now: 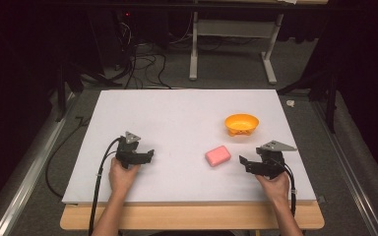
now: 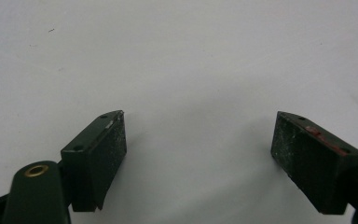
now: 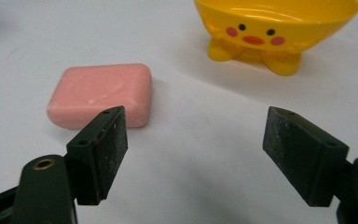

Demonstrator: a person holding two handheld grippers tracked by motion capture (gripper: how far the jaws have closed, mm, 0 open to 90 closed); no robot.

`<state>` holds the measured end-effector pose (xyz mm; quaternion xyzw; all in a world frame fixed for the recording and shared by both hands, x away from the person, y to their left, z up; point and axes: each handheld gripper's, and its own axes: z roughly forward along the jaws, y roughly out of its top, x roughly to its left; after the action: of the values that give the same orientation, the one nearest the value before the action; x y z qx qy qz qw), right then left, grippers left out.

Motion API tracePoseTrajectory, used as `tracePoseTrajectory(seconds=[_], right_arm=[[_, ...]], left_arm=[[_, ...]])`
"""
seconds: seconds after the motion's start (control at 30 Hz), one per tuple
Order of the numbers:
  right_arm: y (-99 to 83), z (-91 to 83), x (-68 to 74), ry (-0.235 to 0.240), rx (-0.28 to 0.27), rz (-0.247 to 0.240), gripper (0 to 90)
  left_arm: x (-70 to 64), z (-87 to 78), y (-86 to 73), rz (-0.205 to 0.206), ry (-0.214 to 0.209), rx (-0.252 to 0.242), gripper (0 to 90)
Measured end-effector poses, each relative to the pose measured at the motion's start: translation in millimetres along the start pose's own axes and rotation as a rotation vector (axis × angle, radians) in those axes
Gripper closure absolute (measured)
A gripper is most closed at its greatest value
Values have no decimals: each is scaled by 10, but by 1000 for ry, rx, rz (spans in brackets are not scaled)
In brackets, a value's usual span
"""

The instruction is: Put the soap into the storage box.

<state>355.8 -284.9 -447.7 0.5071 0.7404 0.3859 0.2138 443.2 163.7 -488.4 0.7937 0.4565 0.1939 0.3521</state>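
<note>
A pink bar of soap (image 1: pixel 218 156) lies flat on the white board (image 1: pixel 177 118), right of centre. Behind it stands a yellow bowl (image 1: pixel 241 124) with a chick face and little feet. My right gripper (image 1: pixel 242 162) rests low at the front right, open, a short way right of the soap. In the right gripper view the soap (image 3: pixel 100 94) lies ahead past the left jaw and the bowl (image 3: pixel 276 29) stands farther off; the gripper (image 3: pixel 196 140) holds nothing. My left gripper (image 1: pixel 151 154) sits at the front left, open over bare board (image 2: pixel 196 70), jaws (image 2: pixel 198 144) wide apart.
The white board lies on a wooden table whose front edge (image 1: pixel 192 217) shows below it. Black cables (image 1: pixel 97 187) trail from both grippers off the front. Beyond the board are a grey floor, a white table frame (image 1: pixel 231 49) and loose cables.
</note>
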Motion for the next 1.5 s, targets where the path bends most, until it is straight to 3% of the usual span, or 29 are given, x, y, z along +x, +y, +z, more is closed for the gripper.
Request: tracePoseTrajectory(seconds=[0.17, 0.57, 1.0, 1.5], right_arm=[[48, 16, 90, -9, -13, 6, 181], [137, 170, 295, 29, 22, -16, 125], [267, 337, 511, 46, 45, -36, 120], [372, 542, 667, 44, 84, -54, 119]], left_arm=[[-1, 0, 0, 1, 2, 0, 184], [1, -1, 1, 3, 1, 2, 184], [1, -1, 0, 3, 1, 2, 184], [2, -1, 0, 2, 1, 2, 184]])
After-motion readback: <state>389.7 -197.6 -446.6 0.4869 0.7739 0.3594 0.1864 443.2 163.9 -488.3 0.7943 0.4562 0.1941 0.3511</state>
